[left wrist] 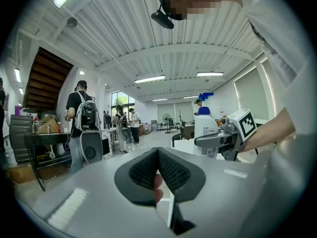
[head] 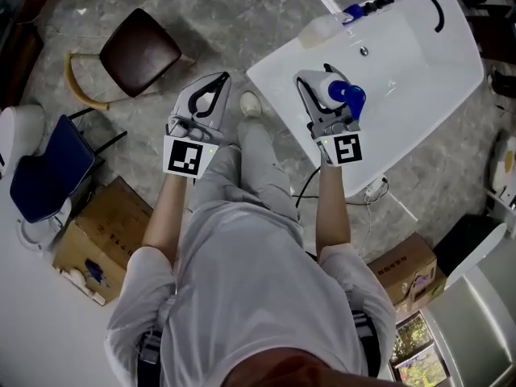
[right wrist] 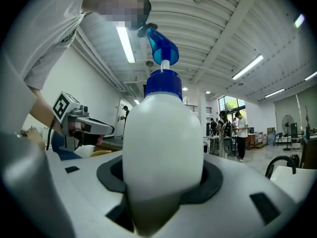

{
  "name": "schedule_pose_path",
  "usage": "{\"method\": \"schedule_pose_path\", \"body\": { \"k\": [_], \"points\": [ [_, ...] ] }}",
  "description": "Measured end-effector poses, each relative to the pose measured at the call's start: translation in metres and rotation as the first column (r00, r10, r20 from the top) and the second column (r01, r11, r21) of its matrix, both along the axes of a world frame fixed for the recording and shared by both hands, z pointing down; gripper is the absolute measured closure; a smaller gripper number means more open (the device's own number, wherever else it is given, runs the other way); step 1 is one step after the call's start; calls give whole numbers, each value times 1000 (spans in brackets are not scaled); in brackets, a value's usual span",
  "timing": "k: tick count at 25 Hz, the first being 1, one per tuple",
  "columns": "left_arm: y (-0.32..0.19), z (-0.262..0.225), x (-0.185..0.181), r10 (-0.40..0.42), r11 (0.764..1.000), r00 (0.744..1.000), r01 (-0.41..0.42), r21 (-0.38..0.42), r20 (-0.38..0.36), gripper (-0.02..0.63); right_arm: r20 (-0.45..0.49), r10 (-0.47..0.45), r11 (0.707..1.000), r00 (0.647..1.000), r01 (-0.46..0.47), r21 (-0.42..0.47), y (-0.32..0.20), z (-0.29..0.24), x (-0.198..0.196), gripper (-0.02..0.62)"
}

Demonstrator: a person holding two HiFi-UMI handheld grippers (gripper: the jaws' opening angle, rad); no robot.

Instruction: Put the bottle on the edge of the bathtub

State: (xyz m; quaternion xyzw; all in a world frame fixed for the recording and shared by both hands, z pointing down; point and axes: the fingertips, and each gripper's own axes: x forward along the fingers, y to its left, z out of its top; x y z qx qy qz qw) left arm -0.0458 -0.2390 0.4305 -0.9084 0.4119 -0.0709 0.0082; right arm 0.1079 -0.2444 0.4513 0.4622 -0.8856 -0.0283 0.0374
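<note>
As the right hand-held gripper (head: 316,85) clamps the bottle (right wrist: 162,143), left hand-held gripper (left wrist: 158,151) looks closed.

Big open lab-style workshop hall, ribbed white ceiling (left wrist: 163,29) hung with strip lights (right wrist: 125,43), people (left wrist: 81,115) standing at cluttered work tables (left wrist: 47,139), dark staircase (left wrist: 44,81) off to one side, freestanding white bathtub (head: 427,79) on a marbled floor (head: 242,14), cardboard boxes (head: 105,224) lying about.

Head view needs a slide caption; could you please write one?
Right gripper holds a spray bottle above the white bathtub.
</note>
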Motion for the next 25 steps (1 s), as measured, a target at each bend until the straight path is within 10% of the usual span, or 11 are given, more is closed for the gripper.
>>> {"method": "schedule_pose_path", "body": {
  "k": [4, 25],
  "points": [
    [-26, 50, 11, 63, 997, 993, -66, 38, 96, 607, 16, 11, 1000, 1000, -11, -3, -28, 48, 6, 348],
    [-112, 229, 21, 38, 998, 999, -38, -56, -2, 607, 46, 55, 997, 997, -53, -50, -121, 260, 25, 347]
  ]
}}
